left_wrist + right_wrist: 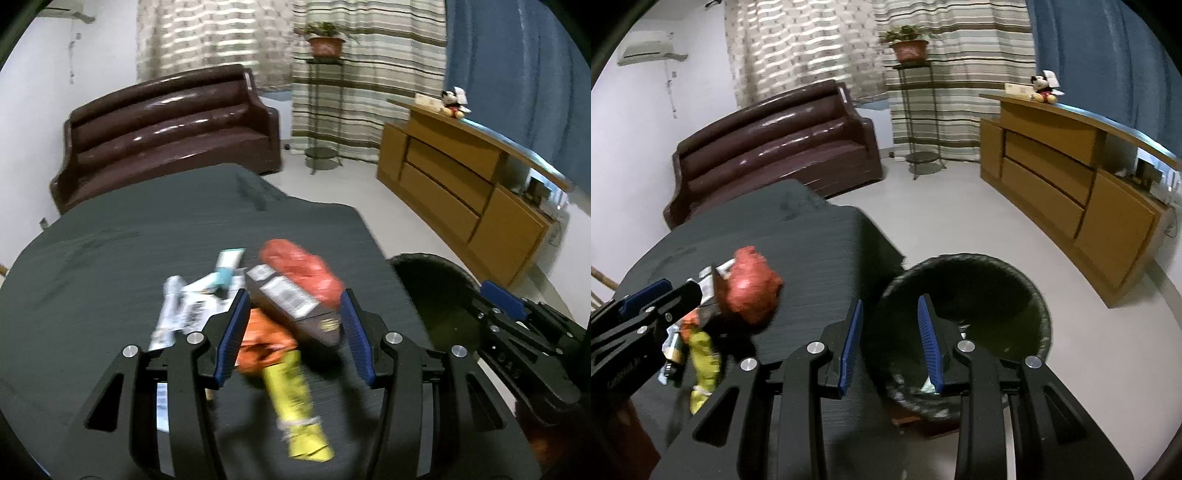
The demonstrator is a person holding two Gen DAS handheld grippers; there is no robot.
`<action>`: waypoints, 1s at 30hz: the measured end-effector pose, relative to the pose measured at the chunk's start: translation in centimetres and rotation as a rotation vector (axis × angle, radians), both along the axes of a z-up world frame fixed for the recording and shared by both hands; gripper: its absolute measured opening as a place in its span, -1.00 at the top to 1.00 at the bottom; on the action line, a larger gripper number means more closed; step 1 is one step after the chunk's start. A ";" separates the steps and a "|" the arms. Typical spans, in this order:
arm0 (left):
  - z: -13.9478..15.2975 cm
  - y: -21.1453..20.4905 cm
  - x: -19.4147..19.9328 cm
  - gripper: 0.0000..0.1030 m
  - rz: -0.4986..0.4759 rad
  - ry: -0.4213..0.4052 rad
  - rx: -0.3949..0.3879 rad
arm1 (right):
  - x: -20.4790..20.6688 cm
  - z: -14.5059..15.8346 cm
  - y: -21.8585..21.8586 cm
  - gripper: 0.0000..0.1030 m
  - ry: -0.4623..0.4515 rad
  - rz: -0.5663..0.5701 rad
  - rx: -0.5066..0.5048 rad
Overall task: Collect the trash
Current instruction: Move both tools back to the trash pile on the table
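Between my left gripper's (295, 332) spread, empty fingers lies the brown carton (295, 306) on the dark table (110, 258) — long axis angled up-left — while my right gripper (890, 339), also unclenched, hangs over the bin (979, 295).

The right gripper (890, 339) hangs with jaws apart over the near rim of the black bin (964, 332), just beside the dark table (812, 251).
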State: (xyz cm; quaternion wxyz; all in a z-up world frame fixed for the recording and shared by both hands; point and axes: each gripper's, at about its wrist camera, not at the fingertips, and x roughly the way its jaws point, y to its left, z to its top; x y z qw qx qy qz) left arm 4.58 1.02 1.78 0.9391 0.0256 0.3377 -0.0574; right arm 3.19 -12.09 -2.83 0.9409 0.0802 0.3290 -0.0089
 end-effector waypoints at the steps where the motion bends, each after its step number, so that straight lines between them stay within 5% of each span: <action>1: 0.1 0.7 -0.2 0.04 0.012 -0.002 0.001 | 0.0 0.0 0.5 0.38 -0.001 0.009 0.002; 16: -1.5 11.2 -2.5 0.02 0.202 0.041 0.007 | -1.1 -0.6 8.3 0.27 0.023 0.161 0.009; 30: -3.0 14.0 -2.9 -0.19 0.216 0.088 -0.039 | -1.9 -1.8 13.1 0.25 0.080 0.242 -0.040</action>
